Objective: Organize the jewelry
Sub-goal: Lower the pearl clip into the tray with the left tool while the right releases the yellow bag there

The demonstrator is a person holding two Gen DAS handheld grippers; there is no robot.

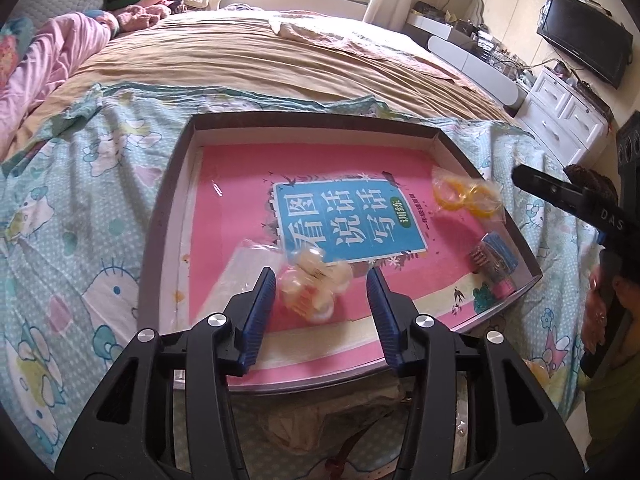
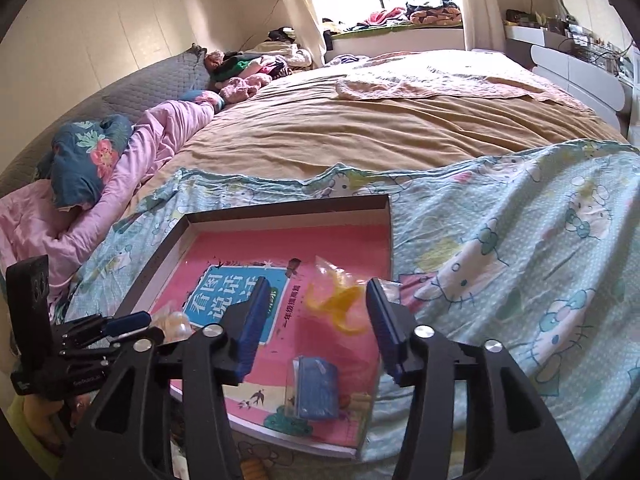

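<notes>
A shallow dark-rimmed box (image 1: 182, 168) lies on the bed with a pink book (image 1: 240, 184) inside. On the book lie a clear bag of pearly white beads (image 1: 314, 286), a clear bag of yellow rings (image 1: 466, 196) and a small blue packet (image 1: 496, 260). My left gripper (image 1: 321, 276) is open, its fingers either side of the bead bag. My right gripper (image 2: 318, 286) is open, with the yellow-ring bag (image 2: 340, 304) between its fingers and the blue packet (image 2: 316, 388) below. The box rim (image 2: 172, 240) and the bead bag (image 2: 176, 326) also show there.
The box rests on a Hello Kitty sheet (image 1: 80, 216) over a tan bedspread (image 1: 260, 56). Pink bedding (image 2: 132, 160) and pillows lie at the left. A white dresser (image 1: 560, 116) and a TV (image 1: 584, 36) stand at the right. The left gripper's body (image 2: 80, 344) shows at the right wrist view's lower left.
</notes>
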